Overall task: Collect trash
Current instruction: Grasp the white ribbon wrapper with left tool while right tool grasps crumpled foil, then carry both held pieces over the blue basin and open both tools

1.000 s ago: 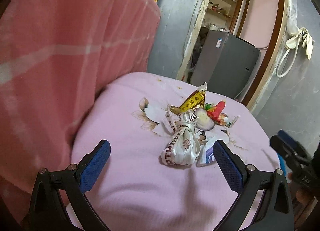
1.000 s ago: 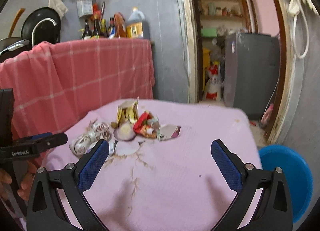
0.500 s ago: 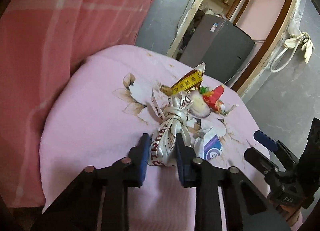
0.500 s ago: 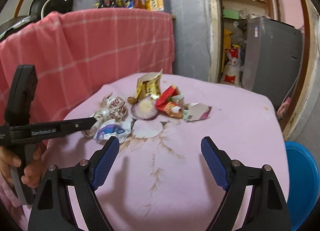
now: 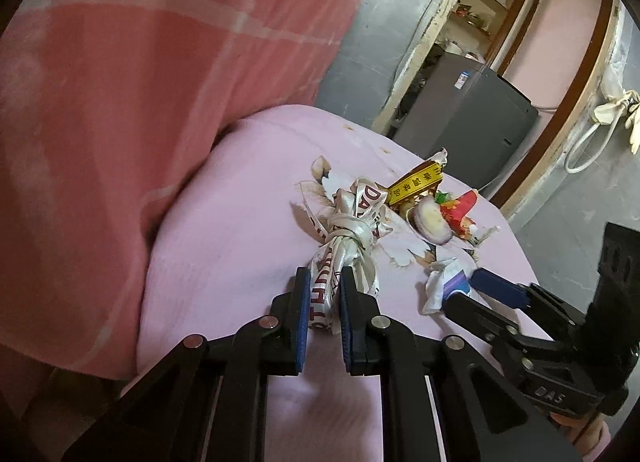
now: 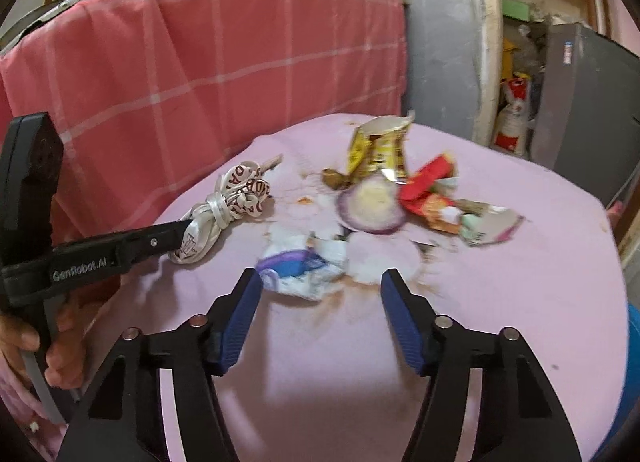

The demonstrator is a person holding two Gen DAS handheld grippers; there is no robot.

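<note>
Clearly the left gripper [image 5: 324, 294] has its blue pads pinched onto the near end of the knotted ribbon bundle [image 5: 344, 238], which lies on the pink tablecloth [image 5: 224, 246] at the left side of the litter pile. That bundle looks light, limp and glossy, so it will probably dangle and may slide between the pads; the tight knot in its middle seems a surer hold than the loose tail. The right gripper [image 6: 320, 290] hangs with its fingers spread wide, holding nothing, its tips either side of the crumpled white-and-purple wrapper [image 6: 300, 266]. This wrapper looks weightless and crushable, best taken across its bunched centre. Beyond it lie the purple onion slice [image 6: 370, 206], likely moist and slick, a torn gold packet [image 6: 378, 150] standing half upright, and a red wrapper [image 6: 430, 182] touching the onion; all are crowded together, so a grab at one may drag its neighbour. Open cloth lies in front of the pile and to its right, giving free room to lift. A red checked cloth [image 6: 220, 62] hangs close on the left, and the table edge falls away on the right, where a blue bin [image 6: 634, 346] just shows.
</note>
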